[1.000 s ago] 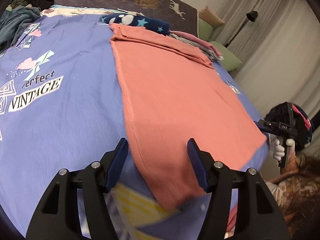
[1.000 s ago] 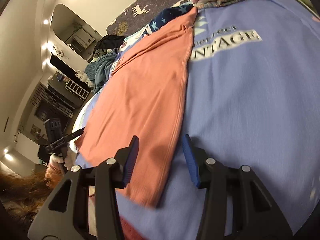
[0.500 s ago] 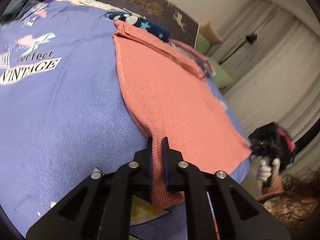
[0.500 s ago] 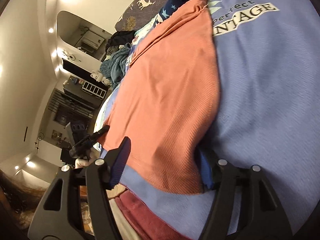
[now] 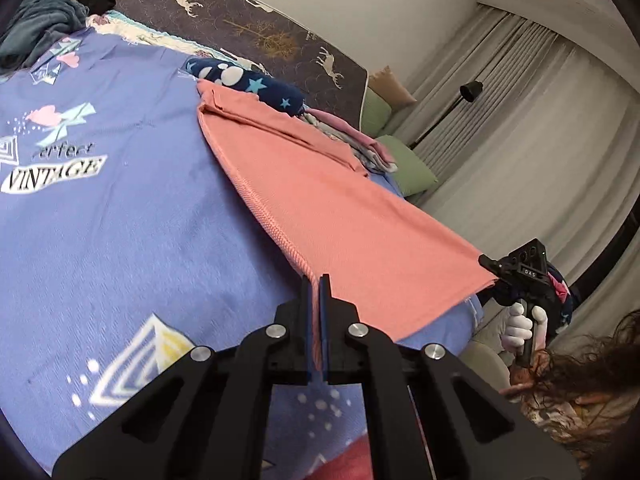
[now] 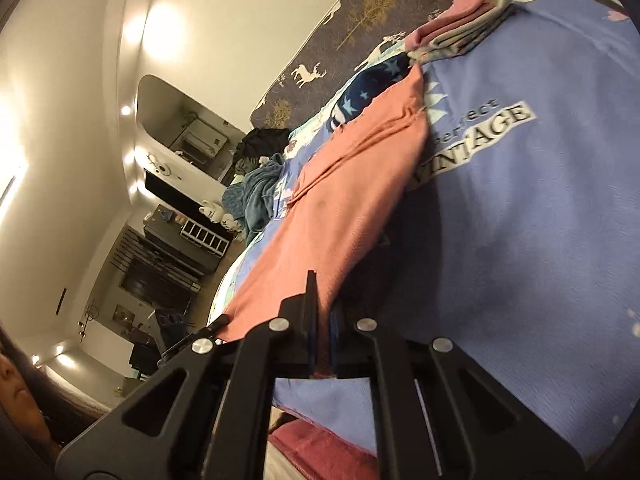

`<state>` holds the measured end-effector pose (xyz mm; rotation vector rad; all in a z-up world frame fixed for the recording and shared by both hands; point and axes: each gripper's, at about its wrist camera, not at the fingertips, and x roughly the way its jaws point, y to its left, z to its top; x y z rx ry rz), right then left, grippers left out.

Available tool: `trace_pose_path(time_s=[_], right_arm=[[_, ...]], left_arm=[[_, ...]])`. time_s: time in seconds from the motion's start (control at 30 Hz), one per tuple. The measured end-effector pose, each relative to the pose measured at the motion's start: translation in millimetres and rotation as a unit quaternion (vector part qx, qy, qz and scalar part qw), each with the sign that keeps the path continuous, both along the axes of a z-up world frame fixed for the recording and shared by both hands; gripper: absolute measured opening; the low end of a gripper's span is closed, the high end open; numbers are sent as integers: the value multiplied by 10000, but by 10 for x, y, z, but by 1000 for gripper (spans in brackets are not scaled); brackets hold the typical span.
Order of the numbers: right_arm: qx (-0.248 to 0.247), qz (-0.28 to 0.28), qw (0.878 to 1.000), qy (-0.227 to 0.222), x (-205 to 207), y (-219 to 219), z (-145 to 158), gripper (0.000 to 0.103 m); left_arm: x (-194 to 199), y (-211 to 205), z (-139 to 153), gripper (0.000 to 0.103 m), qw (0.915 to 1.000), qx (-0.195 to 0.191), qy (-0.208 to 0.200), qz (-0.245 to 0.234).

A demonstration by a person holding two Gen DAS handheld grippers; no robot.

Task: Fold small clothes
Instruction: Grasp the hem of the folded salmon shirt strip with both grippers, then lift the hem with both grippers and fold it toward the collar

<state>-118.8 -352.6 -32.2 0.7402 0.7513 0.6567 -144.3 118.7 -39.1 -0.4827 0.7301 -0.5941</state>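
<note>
A salmon-pink knit garment (image 5: 340, 216) lies spread over the purple printed bedspread (image 5: 120, 220) on the bed, its near hem lifted off the cover at both near corners. The left gripper (image 5: 315, 280) has its fingers pressed together on the garment's near-left corner, the ribbed edge running up from between them toward the head of the bed. The right gripper (image 6: 322, 312) likewise pinches the other near corner, cloth showing in the narrow slit between its blue-lined fingers (image 6: 310, 280); in the left wrist view it appears at the bed's right edge, held by a white-gloved hand (image 5: 522, 326). The garment's far end rests flat, with a folded sleeve across it, just beside a dark navy star-patterned cloth (image 5: 256, 88) and a small stack of folded pink and grey clothes (image 6: 460, 20) near the deer-patterned headboard (image 5: 248, 24). A heap of teal and black clothing (image 5: 44, 20) sits at the bed's far-left corner.
</note>
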Motion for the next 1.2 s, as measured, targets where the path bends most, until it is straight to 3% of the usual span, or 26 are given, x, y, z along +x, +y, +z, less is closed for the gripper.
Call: trace_pose_path(time_s=[0.13,0.2,0.23,0.33,0.4,0.47,0.53,0.57,0.6,0.63,0.67,0.8,0.9,1.03,1.1,1.2], right_arm=[[-56,-142,9995,261,7,-56,-160,5],[-196,-64,9980,594,46,-13,-339,12],[-238,-35,9974,679,52,0,-399,16],[-516,34,9943,935,69,44,-538,47],[-459,108,9942,969,72,33,-574,47],[-321,250,9944,973,121,41,-590,53],[-204,374,9944,963,161,73,-605,54],[-195,456,9942,953,204,122,-612,54],[-197,524,9942,921,243,177,-605,52],[-201,537,9942,909,253,213,-582,26],[-44,605,9939,926,283,259,-568,6],[475,591,9963,404,177,205,-273,5],[506,505,9974,-120,23,86,43,5],[379,346,9970,-587,-189,-73,347,4],[212,300,9977,-575,-227,-77,376,5],[180,319,9975,-600,-343,-65,395,5]], left_arm=[[29,12,-176,2,9996,63,253,72],[57,28,-266,5,9985,211,471,185],[65,42,-299,15,9979,268,544,236],[52,59,-324,39,9982,168,544,175],[77,-19,-311,53,9986,234,484,26],[126,-118,-313,57,9986,355,400,-60],[214,-184,-338,54,9985,374,378,-100],[265,-187,-337,42,9989,228,383,-143],[312,-179,-353,1,9987,51,468,-205],[353,-153,-379,3,9977,-215,609,-222],[352,-127,-375,3,9970,-435,611,-172],[62,33,15,2,9963,-853,-139,-35],[-134,90,292,2,9955,-782,-525,-50],[-355,12,509,2,9950,-620,-754,-213],[-421,-67,555,3,9956,-468,-771,-255],[-524,-146,585,3,9947,-553,-812,-305]])
